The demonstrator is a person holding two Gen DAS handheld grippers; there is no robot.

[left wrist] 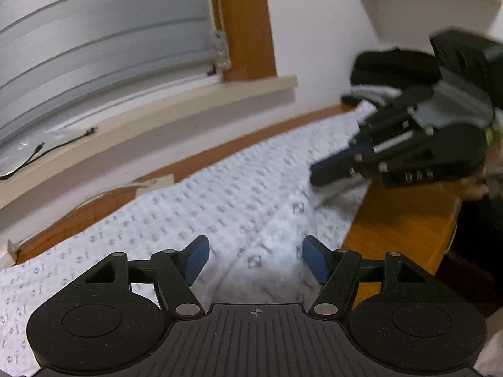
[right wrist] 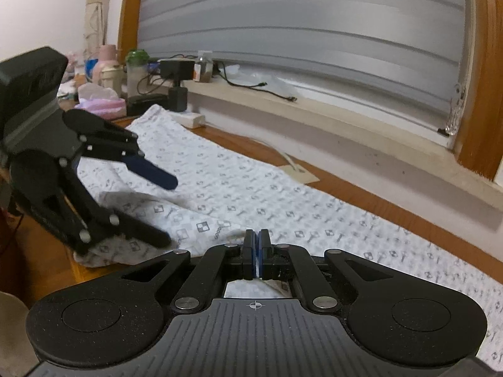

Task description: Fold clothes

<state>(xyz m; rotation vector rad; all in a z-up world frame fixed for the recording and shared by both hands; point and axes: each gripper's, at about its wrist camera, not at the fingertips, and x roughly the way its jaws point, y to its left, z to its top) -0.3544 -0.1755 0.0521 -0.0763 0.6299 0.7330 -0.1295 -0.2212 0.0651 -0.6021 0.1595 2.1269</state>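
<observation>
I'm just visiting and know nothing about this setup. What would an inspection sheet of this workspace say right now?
Surface: wooden table, mostly covered by cloth.
Job's things: white patterned garment spread out along the table, near edge bunched up.
Clutter: dark clothes pile at one end; bottles and pink tissue pack at the other.
Grippers: left gripper open over the garment; right gripper shut, a sliver of white between its fingers, apparently cloth.
Cables: black cable on the windowsill; white cord on the table.
Surroundings: window with closed blinds, wooden frame, white wall.
</observation>
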